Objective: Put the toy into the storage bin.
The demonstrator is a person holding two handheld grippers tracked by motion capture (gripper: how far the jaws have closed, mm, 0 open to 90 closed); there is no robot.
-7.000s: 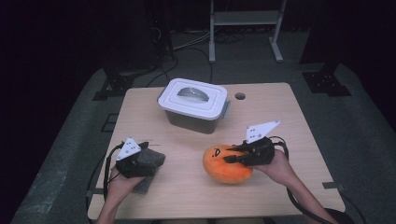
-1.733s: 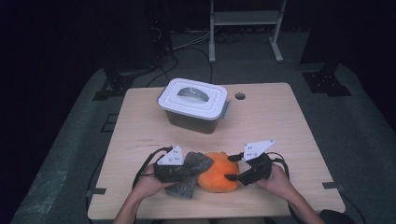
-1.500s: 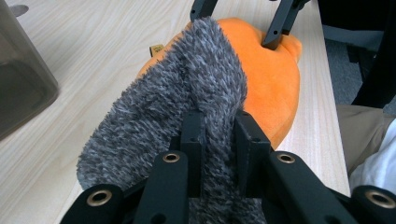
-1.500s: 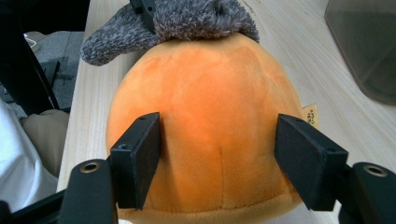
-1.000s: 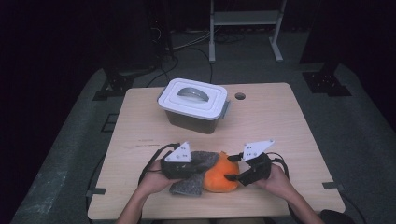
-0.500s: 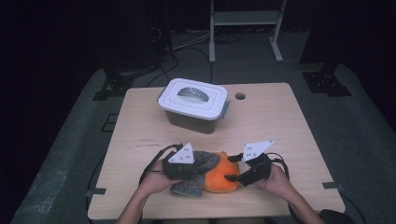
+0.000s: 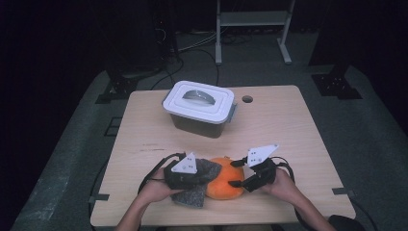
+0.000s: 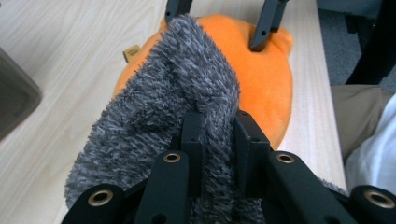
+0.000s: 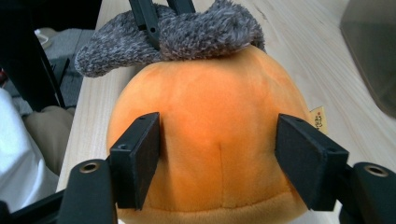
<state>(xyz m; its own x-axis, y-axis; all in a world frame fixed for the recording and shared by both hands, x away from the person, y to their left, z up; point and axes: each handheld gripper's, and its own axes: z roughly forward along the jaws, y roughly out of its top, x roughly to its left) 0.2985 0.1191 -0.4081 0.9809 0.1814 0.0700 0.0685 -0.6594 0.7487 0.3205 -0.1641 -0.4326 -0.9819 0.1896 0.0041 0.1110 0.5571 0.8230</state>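
An orange plush ball (image 7: 226, 186) sits near the table's front edge. My right gripper (image 7: 234, 173) clamps it from the right, jaws wide, pads pressed into its sides (image 9: 217, 149). A grey fuzzy cloth (image 7: 193, 196) drapes over the plush's left and top. My left gripper (image 7: 204, 174) is shut on a fold of that cloth (image 8: 154, 116), and the cloth rests against the plush (image 8: 268, 79). In the right gripper view the cloth (image 9: 196, 30) lies over the far top of the plush (image 9: 210, 102).
A clear storage box with a white lid (image 7: 199, 108) stands at the middle back of the wooden table (image 7: 288, 130). A small round hole (image 7: 247, 99) lies right of it. A metal stand and cables sit on the floor beyond the table.
The left gripper brought the grey cloth from the table's left side onto the plush. Over the last second it has hardly shifted. The right gripper has kept its hold.
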